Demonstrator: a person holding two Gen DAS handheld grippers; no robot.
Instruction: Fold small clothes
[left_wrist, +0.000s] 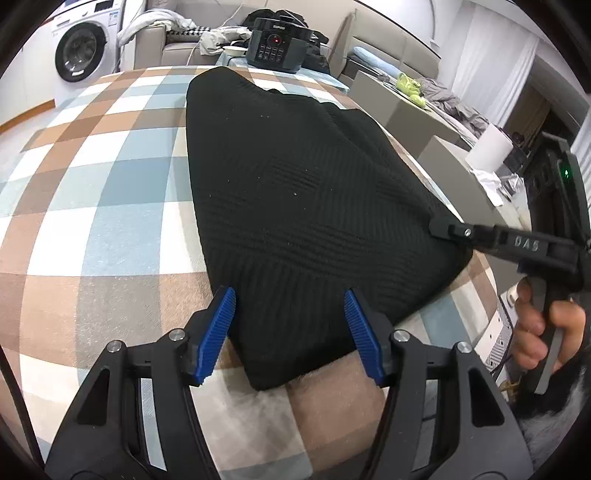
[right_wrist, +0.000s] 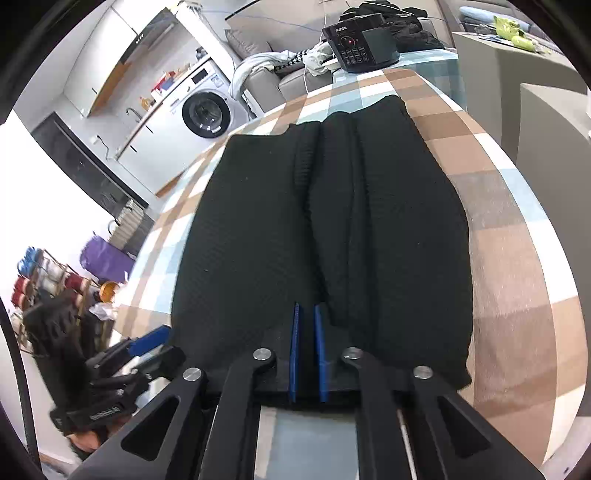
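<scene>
Black knit (left_wrist: 295, 206) lying flat on checked table (left_wrist: 92, 206), folded lengthwise, sleeves laid down the middle. Left tool (left_wrist: 290, 332) at near hem corner, blue pads apart, straddling the edge without pinching. Right tool (right_wrist: 308, 354) at near hem, pads nearly together with a narrow gap; cannot tell if cloth is pinched. Cooker (left_wrist: 277, 44) at far table end.
</scene>
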